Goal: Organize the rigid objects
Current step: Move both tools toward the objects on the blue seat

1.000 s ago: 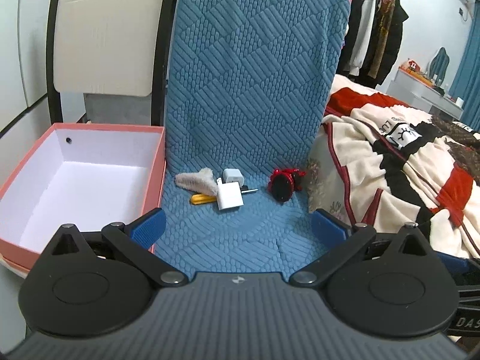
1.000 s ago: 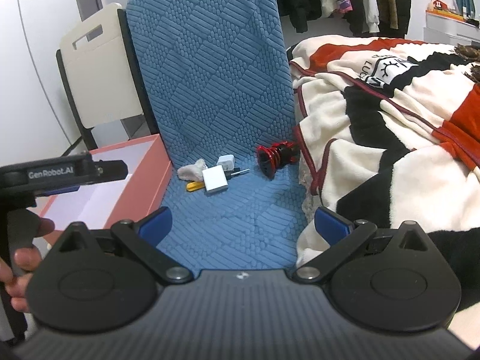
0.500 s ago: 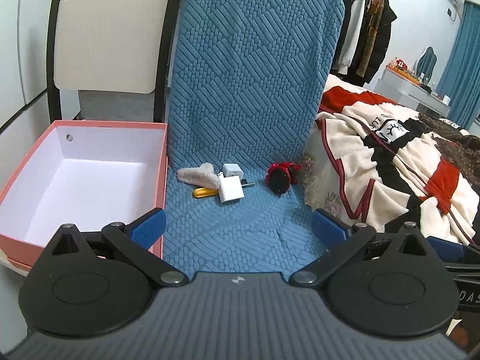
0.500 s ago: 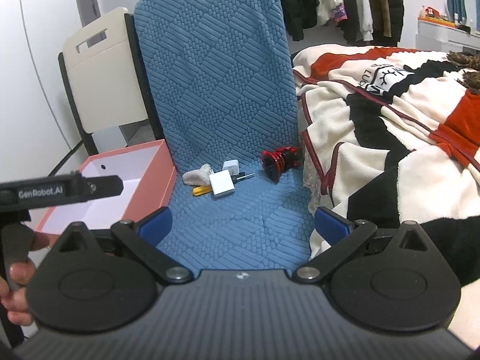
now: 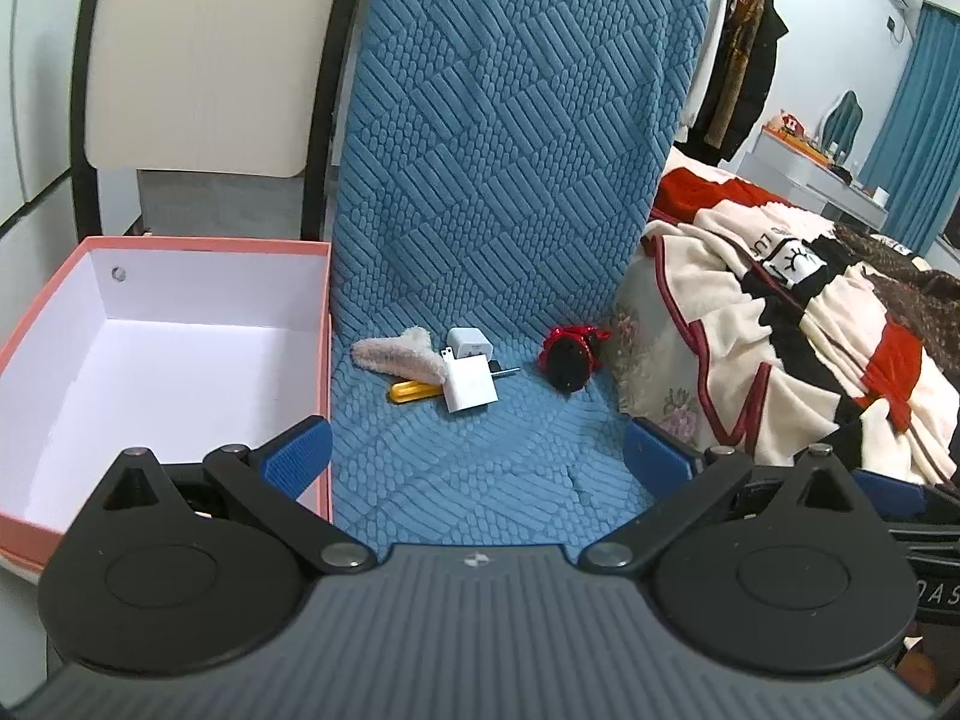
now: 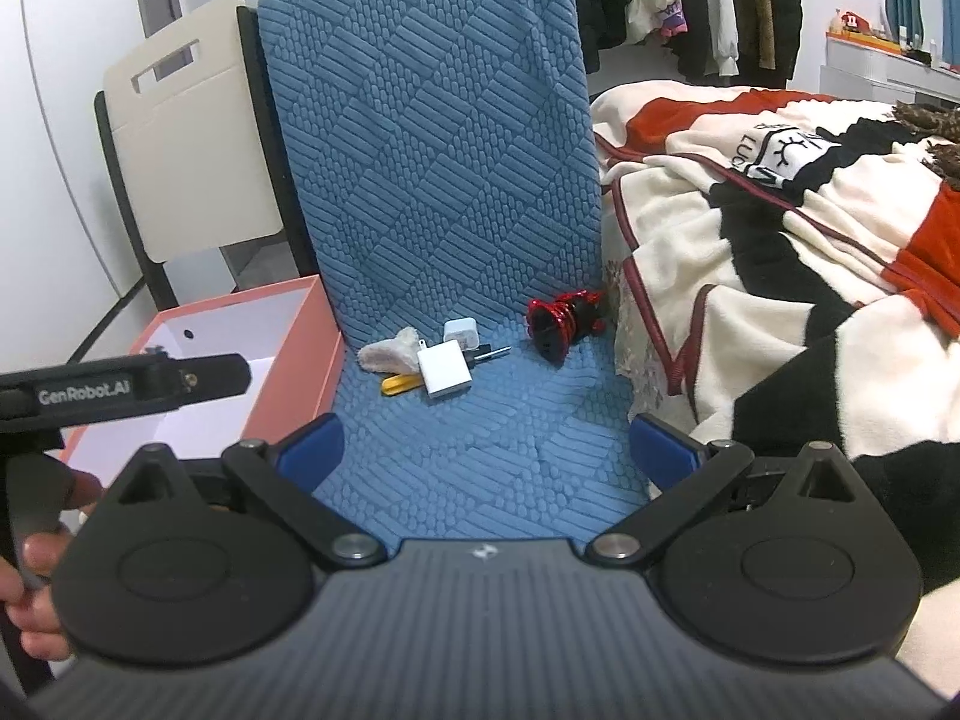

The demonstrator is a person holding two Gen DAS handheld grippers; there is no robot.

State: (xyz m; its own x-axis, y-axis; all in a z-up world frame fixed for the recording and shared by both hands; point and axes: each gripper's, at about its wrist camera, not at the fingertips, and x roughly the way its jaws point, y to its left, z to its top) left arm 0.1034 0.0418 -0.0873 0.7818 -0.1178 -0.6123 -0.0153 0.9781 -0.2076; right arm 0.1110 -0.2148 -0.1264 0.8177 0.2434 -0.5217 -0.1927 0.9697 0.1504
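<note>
On the blue quilted chair seat (image 5: 480,468) lie a large white charger (image 5: 471,385), a smaller white charger (image 5: 468,343) behind it, a yellow-handled tool (image 5: 411,390), a fluffy beige piece (image 5: 399,357) and a red-and-black object (image 5: 567,354). They also show in the right wrist view: the large charger (image 6: 444,371), the red-and-black object (image 6: 561,324). My left gripper (image 5: 477,450) is open and empty, well short of the objects. My right gripper (image 6: 486,447) is open and empty, also short of them.
An open pink box with a white inside (image 5: 150,360) stands left of the seat. A cream chair back (image 5: 198,54) is behind it. A bed with a red, black and cream blanket (image 5: 780,330) lies to the right. The left gripper's body (image 6: 120,387) crosses the right wrist view.
Both grippers have pulled back and tilted up a little, so the objects look smaller and farther. Nothing on the seat has moved. Both stay open.
</note>
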